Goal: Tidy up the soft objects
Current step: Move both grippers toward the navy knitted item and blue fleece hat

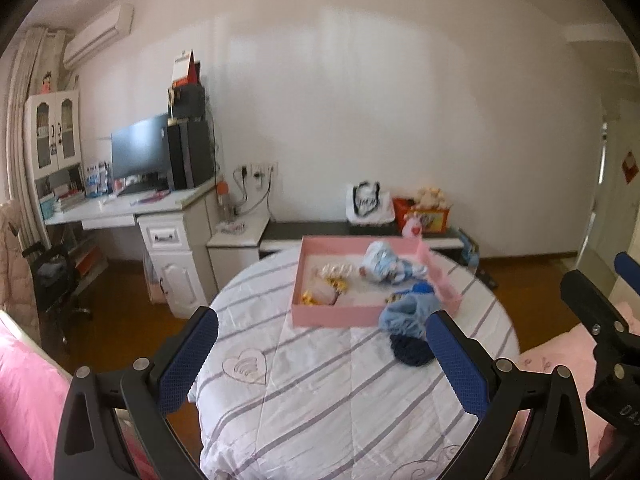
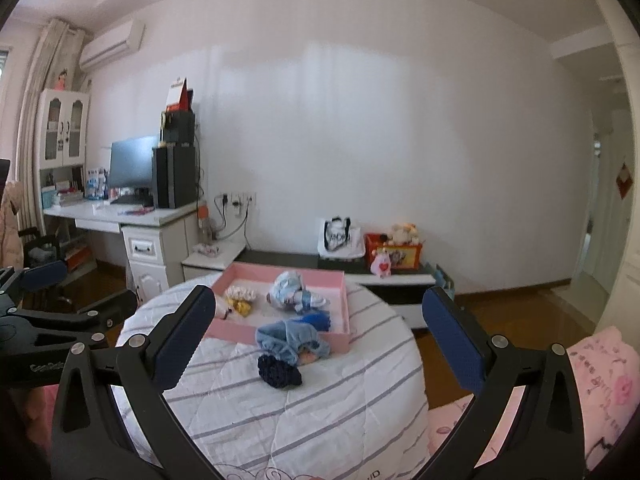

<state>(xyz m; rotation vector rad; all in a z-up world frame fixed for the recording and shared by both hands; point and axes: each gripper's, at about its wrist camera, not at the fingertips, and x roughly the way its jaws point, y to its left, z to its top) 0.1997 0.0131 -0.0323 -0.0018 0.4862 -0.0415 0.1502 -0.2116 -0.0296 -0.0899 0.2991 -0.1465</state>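
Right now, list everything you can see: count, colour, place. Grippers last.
Tray: 1, pink, on the striped quilt.
Quilt: 1, white with grey stripes, foreground.
Doll: 1, pale blue, lying inside the tray.
Scrunchie: 1, cream, inside the tray's left part.
Light blue soft item: 1, draped over the tray's near rim.
Dark knit item: 1, navy, on the quilt beside the tray.
Monitor: 1, black, on the white desk.
Plush toys: several, beige, in an orange box on the low bench.
Left gripper: open, empty.
Right gripper: open, empty.
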